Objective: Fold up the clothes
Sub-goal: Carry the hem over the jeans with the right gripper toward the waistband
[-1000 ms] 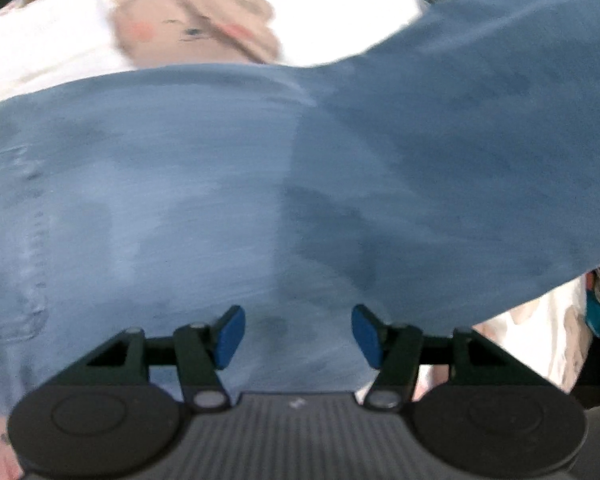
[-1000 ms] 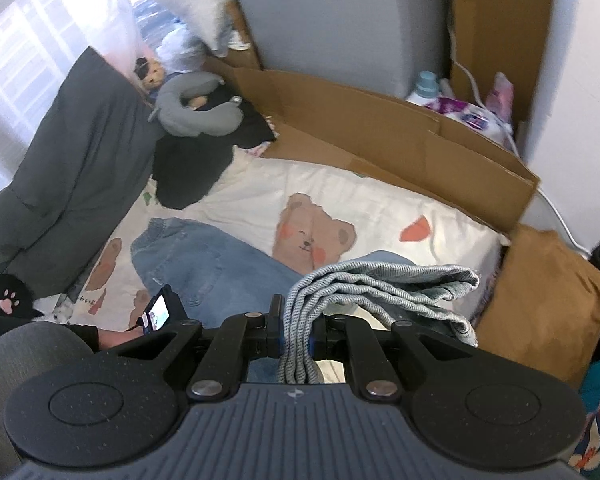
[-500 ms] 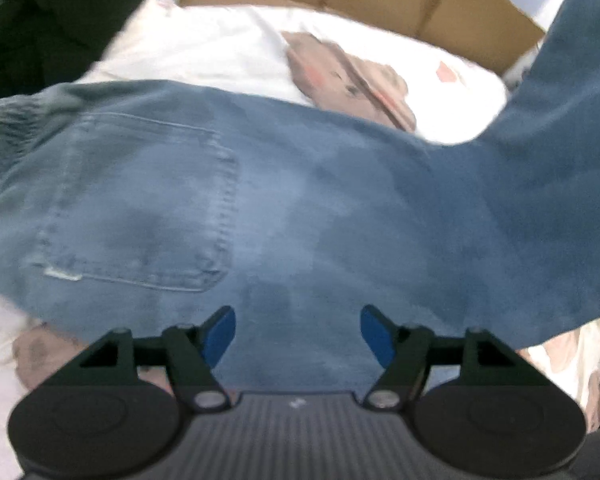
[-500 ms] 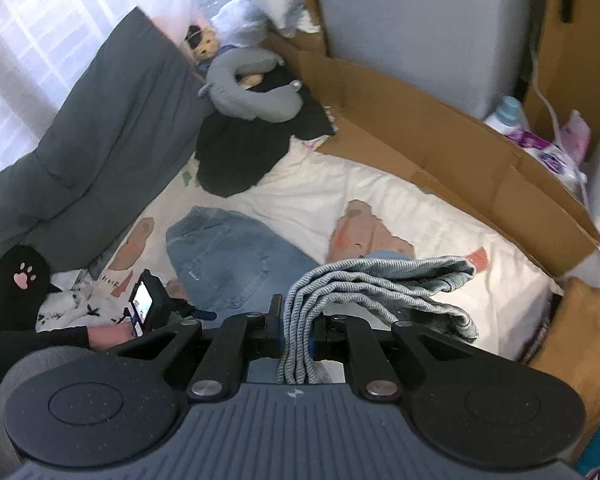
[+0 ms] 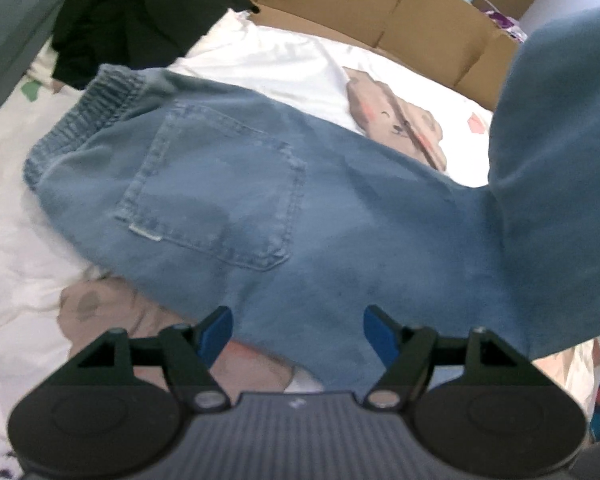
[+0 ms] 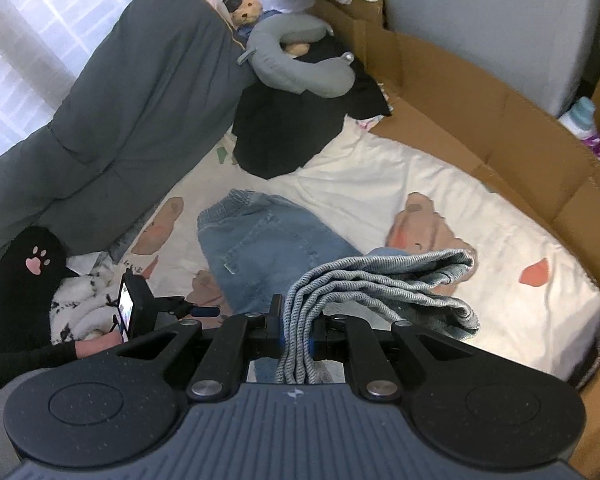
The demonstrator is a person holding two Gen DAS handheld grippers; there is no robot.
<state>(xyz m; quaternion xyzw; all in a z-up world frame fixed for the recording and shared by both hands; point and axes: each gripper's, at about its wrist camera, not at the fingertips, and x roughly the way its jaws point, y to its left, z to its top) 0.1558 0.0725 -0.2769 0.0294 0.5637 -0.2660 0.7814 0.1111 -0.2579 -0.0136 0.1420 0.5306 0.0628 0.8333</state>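
Note:
Blue jeans (image 5: 260, 200) lie on the bear-print sheet (image 5: 284, 56), waistband at the upper left and back pocket facing up. My left gripper (image 5: 299, 334) hovers open over the seat of the jeans, nothing between its blue pads. One leg section (image 5: 552, 160) rises off the bed at the right. In the right wrist view my right gripper (image 6: 298, 332) is shut on the bunched leg ends (image 6: 380, 280), held above the flat part of the jeans (image 6: 268, 244). The left gripper (image 6: 198, 311) shows there at the left, in a hand with a black sleeve.
A cardboard wall (image 6: 500, 128) runs along the bed's far and right sides. A black garment (image 6: 292, 120), a grey neck pillow (image 6: 300, 72) and a teddy bear (image 6: 246, 10) lie at the back. A grey duvet (image 6: 120, 120) fills the left.
The left gripper drew back from the denim toward the waistband end, its jaws spread wider, and pocket and waistband came into view. The right gripper carried the leg ends over the bed.

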